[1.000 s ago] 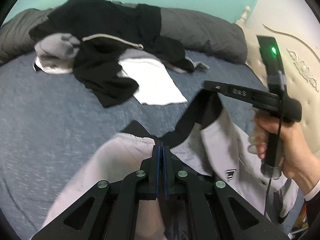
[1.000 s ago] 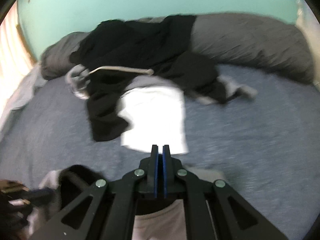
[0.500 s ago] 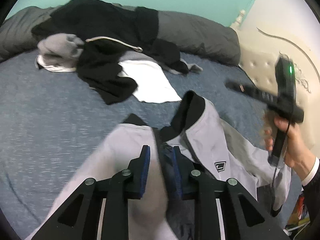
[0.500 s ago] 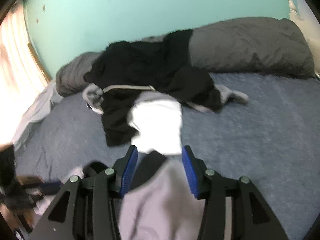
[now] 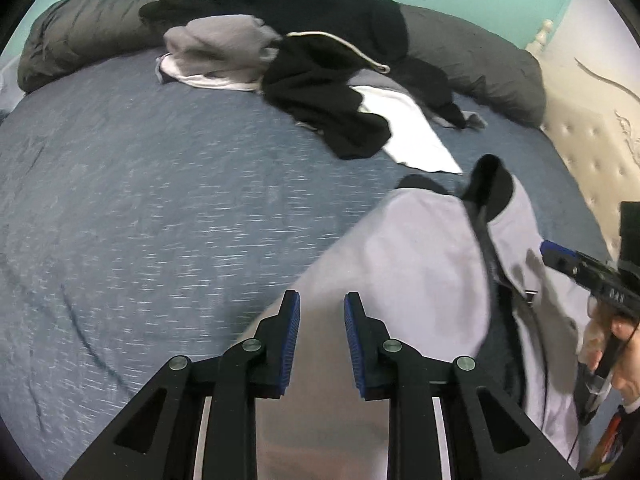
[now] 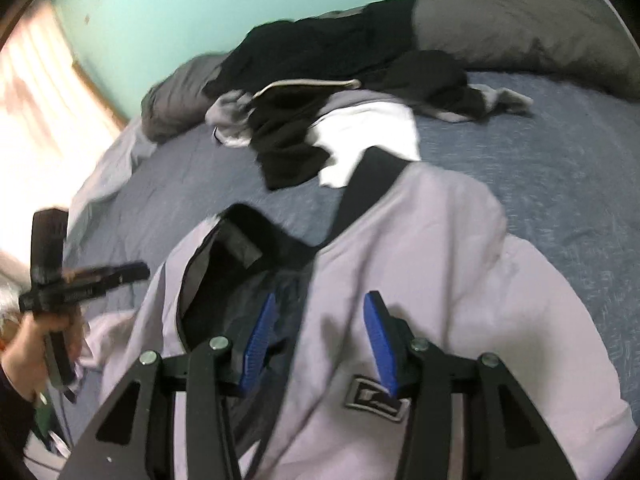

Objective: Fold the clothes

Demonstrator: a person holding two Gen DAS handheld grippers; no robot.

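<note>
Jaws apart on both now: our left gripper (image 5: 318,312) and right gripper (image 6: 320,320), pinching a second ago, have let go. We've dropped the grey jacket (image 6: 420,280) flat on the bed (image 5: 160,200), collar at twelve o'clock, ready for folding.

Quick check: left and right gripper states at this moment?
Left gripper: open, holding nothing, above the grey jacket.
Right gripper: open, holding nothing, over the jacket's front.
</note>
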